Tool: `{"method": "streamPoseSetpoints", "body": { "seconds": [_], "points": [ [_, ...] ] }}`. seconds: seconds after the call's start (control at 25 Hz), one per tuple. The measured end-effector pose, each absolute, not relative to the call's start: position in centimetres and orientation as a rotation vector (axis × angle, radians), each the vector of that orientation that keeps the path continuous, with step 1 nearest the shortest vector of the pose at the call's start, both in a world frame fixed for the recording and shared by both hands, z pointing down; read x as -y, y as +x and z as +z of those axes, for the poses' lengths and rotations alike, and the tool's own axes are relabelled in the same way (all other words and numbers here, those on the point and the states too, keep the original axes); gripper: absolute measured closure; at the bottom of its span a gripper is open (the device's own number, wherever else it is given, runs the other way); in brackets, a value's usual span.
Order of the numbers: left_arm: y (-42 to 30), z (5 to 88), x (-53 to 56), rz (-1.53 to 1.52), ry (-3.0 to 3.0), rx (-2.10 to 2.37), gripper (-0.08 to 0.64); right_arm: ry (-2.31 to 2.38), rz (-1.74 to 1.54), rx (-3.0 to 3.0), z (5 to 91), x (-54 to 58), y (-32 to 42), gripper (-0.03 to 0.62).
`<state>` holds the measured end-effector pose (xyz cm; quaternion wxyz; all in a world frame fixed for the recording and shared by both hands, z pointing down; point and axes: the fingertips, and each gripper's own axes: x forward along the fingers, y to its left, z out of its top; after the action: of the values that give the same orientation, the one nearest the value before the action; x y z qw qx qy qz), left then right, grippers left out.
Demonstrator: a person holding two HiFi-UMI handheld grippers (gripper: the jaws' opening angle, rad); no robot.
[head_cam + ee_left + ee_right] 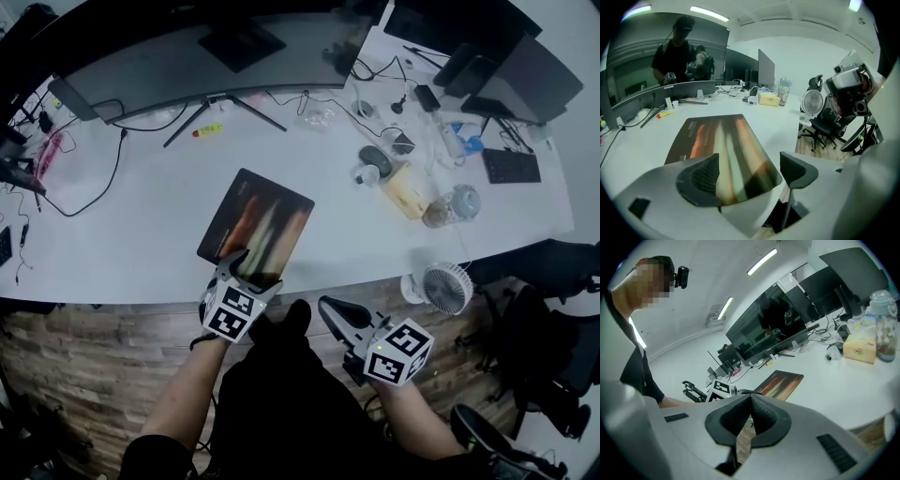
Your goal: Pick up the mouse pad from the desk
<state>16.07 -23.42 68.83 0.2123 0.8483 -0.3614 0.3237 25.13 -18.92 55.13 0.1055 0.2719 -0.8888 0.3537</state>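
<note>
A dark mouse pad [256, 228] with orange and pale streaks lies flat on the white desk [141, 225], its near corner close to the front edge. My left gripper [253, 272] hangs over that near corner, tilted down. In the left gripper view the left gripper [749, 173] stands open, and the mouse pad [717, 145] reaches in between the pads without either one pressing it. My right gripper [336, 311] is in front of the desk edge, off the desk, shut with nothing in it. In the right gripper view the right gripper [750, 420] has its pads together, and the mouse pad [780, 383] lies beyond.
A wide curved monitor [187, 47] stands at the back with cables around its stand. To the right of the pad are a mouse [375, 159], a tissue box [408, 190], a jar [450, 206] and a small fan [442, 286] at the desk edge. An office chair [553, 272] stands at far right.
</note>
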Motion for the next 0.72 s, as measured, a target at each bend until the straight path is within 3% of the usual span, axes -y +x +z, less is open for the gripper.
{"method": "streamPoseSetpoints", "body": {
  "seconds": [0.52,0.72],
  "points": [
    [15.8,70.8,24.1,1.094,2.374,0.957,0.146,0.887,1.107,2.611,56.0,18.2,26.2,0.588],
    [15.7,71.5,25.1,1.144,2.37,0.865,0.069,0.89,1.108,2.608,56.0,18.4,26.1,0.588]
  ]
}}
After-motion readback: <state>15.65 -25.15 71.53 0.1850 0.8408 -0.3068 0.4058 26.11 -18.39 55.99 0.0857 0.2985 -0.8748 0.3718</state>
